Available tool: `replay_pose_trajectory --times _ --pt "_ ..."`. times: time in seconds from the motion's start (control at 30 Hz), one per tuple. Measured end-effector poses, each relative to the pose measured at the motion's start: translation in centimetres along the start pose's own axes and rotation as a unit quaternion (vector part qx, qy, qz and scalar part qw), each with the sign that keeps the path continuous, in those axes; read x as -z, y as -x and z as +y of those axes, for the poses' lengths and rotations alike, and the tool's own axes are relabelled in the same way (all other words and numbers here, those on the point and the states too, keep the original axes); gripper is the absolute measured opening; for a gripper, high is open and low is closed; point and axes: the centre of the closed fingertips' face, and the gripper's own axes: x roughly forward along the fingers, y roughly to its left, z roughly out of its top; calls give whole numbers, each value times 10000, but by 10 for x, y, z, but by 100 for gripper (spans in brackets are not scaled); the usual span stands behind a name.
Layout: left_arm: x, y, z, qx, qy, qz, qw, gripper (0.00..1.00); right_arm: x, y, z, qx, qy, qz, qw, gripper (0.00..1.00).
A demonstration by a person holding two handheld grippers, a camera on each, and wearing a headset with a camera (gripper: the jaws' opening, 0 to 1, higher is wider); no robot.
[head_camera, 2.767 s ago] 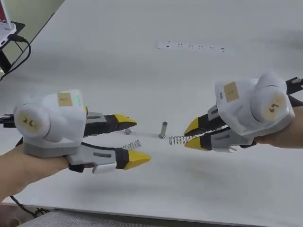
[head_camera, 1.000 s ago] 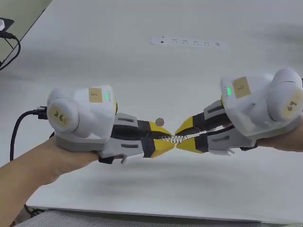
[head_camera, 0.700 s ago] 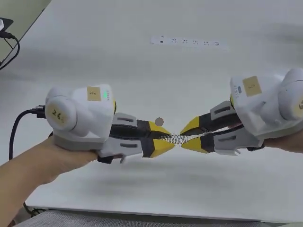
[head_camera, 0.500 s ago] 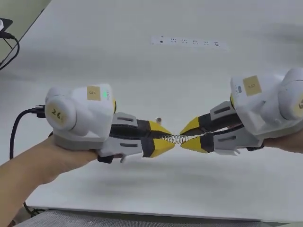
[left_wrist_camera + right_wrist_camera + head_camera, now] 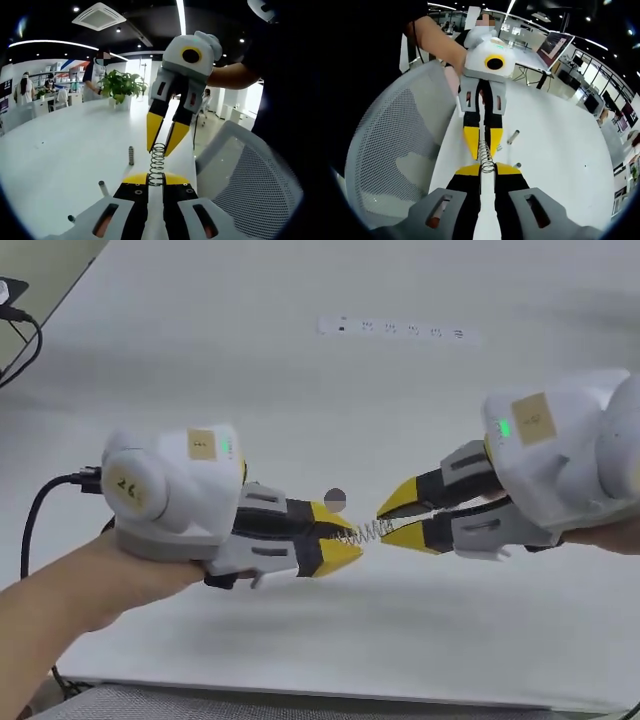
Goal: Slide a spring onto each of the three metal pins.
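A short steel spring (image 5: 370, 530) hangs in the air between my two grippers, slanting up to the right. My left gripper (image 5: 338, 537) is shut on its left end, and its own view shows the spring (image 5: 157, 164) rising out of the closed jaws. The right gripper (image 5: 396, 520) pinches the other end, and its tips (image 5: 159, 150) meet the coil. The right gripper view shows the spring (image 5: 485, 156) running to the left gripper (image 5: 482, 142). One metal pin (image 5: 335, 500) stands on the table behind the spring. A coiled upright piece (image 5: 131, 155) and another pin (image 5: 103, 188) stand further off.
A white power strip (image 5: 400, 330) lies at the back of the white table (image 5: 300, 390). A black cable (image 5: 45, 495) trails from the left gripper. A grey mesh chair (image 5: 245, 175) sits by the table's front edge. A person and plants stand far behind.
The left gripper, open 2.8 s ago, has shut on the spring's free end. In the last half second the right gripper rose a little, so the spring now slants.
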Motion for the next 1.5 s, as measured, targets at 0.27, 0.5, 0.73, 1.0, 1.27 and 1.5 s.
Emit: replay_pose_trajectory --times 0.27,0.5,0.73,1.0,1.27,1.5 --pt "3 -2 -1 60 -122 79 9999 2 -21 3 3 -58 307 -96 9995 6" --pt "0 0 1 41 -201 11 9998 2 -31 2 2 -42 269 -312 9991 6" --pt "1 1 1 49 -249 29 9997 2 -37 -6 4 -43 166 -479 9987 7" --pt "2 -2 -5 91 -330 81 9994 2 -46 -14 8 38 122 -692 9975 6" --pt "1 4 -4 20 -236 -15 9997 2 -50 -10 7 141 113 -835 9963 6" --pt "-1 5 -3 -10 -201 -9 9998 3 -53 -10 6 192 151 -864 9960 6"
